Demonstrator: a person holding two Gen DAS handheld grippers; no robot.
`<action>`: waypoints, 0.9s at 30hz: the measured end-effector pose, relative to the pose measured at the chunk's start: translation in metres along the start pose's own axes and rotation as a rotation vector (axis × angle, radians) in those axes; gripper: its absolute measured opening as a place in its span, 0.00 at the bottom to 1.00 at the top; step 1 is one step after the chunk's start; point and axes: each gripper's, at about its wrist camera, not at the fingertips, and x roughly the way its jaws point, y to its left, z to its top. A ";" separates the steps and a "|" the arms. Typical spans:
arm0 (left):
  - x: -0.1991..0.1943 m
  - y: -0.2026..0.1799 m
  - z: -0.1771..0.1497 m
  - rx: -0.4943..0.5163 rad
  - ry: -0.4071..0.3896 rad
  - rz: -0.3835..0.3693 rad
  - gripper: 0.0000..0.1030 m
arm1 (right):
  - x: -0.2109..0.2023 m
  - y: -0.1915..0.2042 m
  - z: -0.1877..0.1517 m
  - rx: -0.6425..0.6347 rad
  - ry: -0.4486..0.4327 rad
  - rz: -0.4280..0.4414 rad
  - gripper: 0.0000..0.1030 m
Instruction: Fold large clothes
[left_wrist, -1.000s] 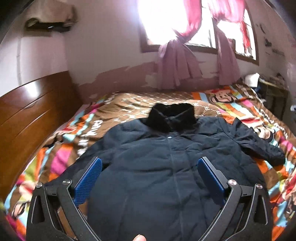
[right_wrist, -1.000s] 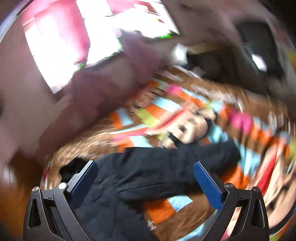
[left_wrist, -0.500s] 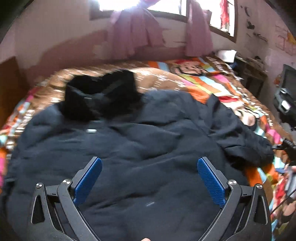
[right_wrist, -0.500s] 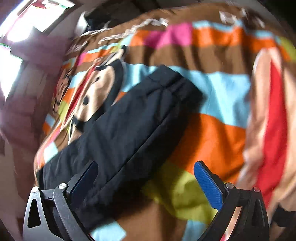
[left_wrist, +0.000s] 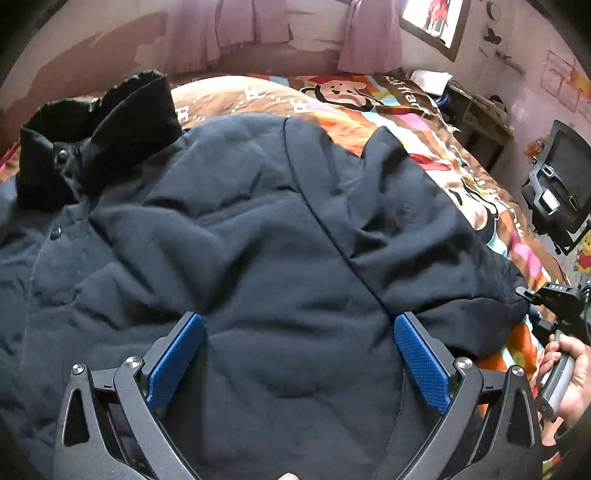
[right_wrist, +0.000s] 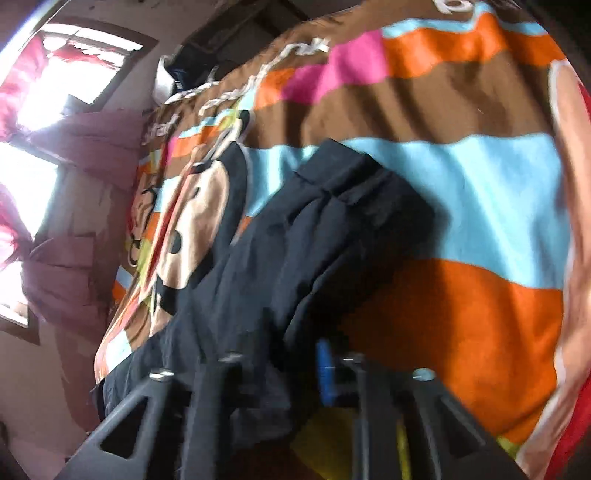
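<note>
Pink walls and pink curtains (left_wrist: 240, 33) back a bed under a striped, cartoon-printed blanket (right_wrist: 461, 206), where a dark navy padded coat with a black collar (left_wrist: 258, 229) lies spread front-up. Directly above the coat's chest, the left gripper (left_wrist: 297, 363) hovers with blue pads wide apart. The right gripper (right_wrist: 295, 373) is clenched on the coat's sleeve (right_wrist: 332, 236), which stretches ahead of it across the blanket.

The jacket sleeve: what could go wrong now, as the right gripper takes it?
1. The right gripper is shut on the sleeve through thick padding, so the grip may slip when lifted.
2. The left gripper is open over the jacket; unpinned, the body may drag across the bedspread.
</note>
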 end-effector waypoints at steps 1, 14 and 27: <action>-0.001 0.001 0.000 -0.006 -0.001 -0.002 0.98 | -0.005 0.010 0.000 -0.040 -0.027 0.006 0.08; -0.132 0.076 -0.013 -0.125 -0.097 -0.022 0.98 | -0.093 0.209 -0.079 -0.622 -0.177 0.420 0.07; -0.230 0.169 -0.085 -0.358 -0.174 -0.126 0.98 | -0.083 0.289 -0.321 -1.304 0.193 0.532 0.10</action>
